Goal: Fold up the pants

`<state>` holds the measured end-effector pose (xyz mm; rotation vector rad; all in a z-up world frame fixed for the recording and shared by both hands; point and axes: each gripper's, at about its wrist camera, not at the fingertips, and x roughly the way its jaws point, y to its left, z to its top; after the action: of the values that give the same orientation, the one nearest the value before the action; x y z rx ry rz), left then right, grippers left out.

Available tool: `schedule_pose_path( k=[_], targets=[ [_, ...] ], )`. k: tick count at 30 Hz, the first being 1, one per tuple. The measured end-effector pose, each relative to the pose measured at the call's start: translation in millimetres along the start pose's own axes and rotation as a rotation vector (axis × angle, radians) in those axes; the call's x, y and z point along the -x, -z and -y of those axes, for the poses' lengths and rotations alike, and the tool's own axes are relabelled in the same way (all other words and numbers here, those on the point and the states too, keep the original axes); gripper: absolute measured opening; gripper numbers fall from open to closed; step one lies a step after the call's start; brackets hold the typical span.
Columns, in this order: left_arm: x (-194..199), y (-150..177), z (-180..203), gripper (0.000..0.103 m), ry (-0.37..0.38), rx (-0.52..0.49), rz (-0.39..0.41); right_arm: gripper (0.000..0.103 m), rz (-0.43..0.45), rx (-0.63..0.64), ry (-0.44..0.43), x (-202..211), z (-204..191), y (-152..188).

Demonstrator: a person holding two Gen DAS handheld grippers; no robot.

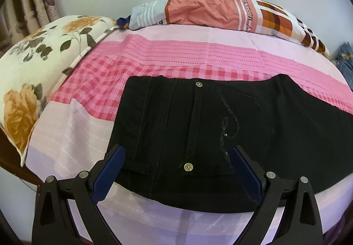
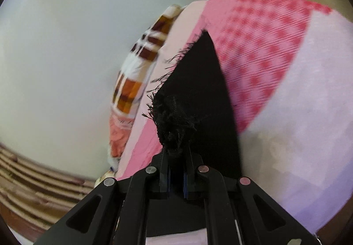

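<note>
Left tool [image 1: 177, 164] hangs wide open above the waist end of the black pants [image 1: 220, 125], its blue pads [image 1: 110, 170] spread to either side of the waistband and gripping nothing. The pants lie flat on the pink checked bed [image 1: 154, 61], close to its near edge, with a strip of sheet bare in front of them. If this tool does not pin the waist, I judge a pull from the other end could drag the whole garment along the sheet and skew the fold. Room is good toward the far edge, where a patchwork pillow [image 1: 209, 13] lies; a floral pillow [image 1: 44, 57] takes up the left corner.

From the right wrist, the right tool [image 2: 176, 156] is pinched tight on the frayed hem [image 2: 172, 125] of a pant leg, lifted off the bed. The bite takes only bunched fringe, so the cloth could slip free, or the second layer could sag away. Blur hides how many layers are caught. Bare sheet lies to the right, the bed's edge beyond it.
</note>
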<state>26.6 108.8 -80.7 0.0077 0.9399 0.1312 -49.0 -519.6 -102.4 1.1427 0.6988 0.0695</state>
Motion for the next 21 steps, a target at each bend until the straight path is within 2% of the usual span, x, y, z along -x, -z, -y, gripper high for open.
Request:
schedule_pose_path(
  k=[11,21],
  targets=[
    [-1.1,-3.7,-15.3,0.096,0.004,0.037,-0.005,0.008,-0.113,-0.006,-0.091,-54.1,-42.3,26.5],
    [-4.2,-1.6,-10.9,0.096,0.001,0.017,-0.021,0.008,-0.325,0.083,-0.165,-135.2,-100.7,85.2]
  ],
)
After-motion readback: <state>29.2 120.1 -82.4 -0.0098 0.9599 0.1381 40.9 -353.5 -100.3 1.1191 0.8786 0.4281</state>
